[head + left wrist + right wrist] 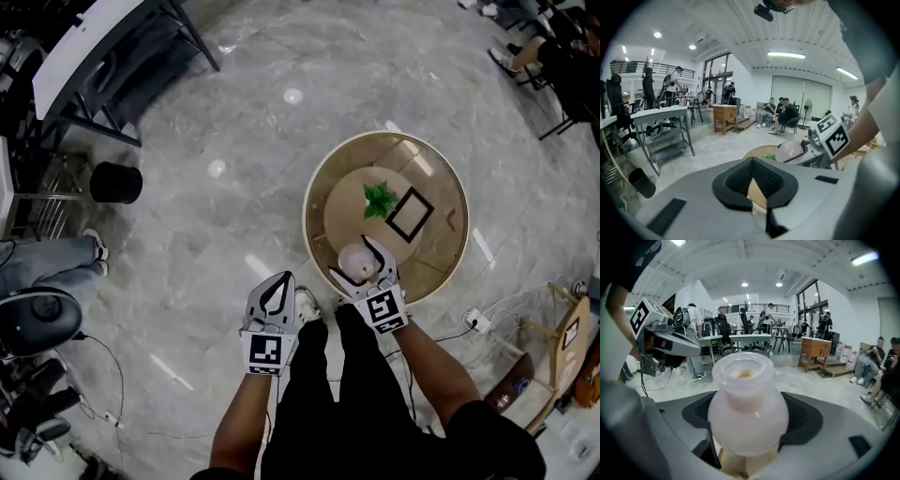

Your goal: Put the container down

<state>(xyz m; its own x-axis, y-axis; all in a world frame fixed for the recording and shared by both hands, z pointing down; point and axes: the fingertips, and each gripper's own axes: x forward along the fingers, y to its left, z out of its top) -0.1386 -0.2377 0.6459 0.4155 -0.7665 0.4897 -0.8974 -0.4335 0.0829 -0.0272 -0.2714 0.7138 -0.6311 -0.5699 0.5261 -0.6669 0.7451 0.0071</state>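
Note:
The container is a pale, milky vase with a narrow neck. My right gripper is shut on its round belly and holds it above the near edge of the round wooden table. In the right gripper view the container fills the middle, upright between the black pads of my right gripper. My left gripper hangs over the floor to the left of the table, shut and holding nothing. In the left gripper view my left gripper has its jaws together, and the container shows beyond it.
A green leafy piece and a black square frame lie on the table's middle. A black bin and a dark desk stand far left. A power strip with cables lies right. Seated people are at the top right.

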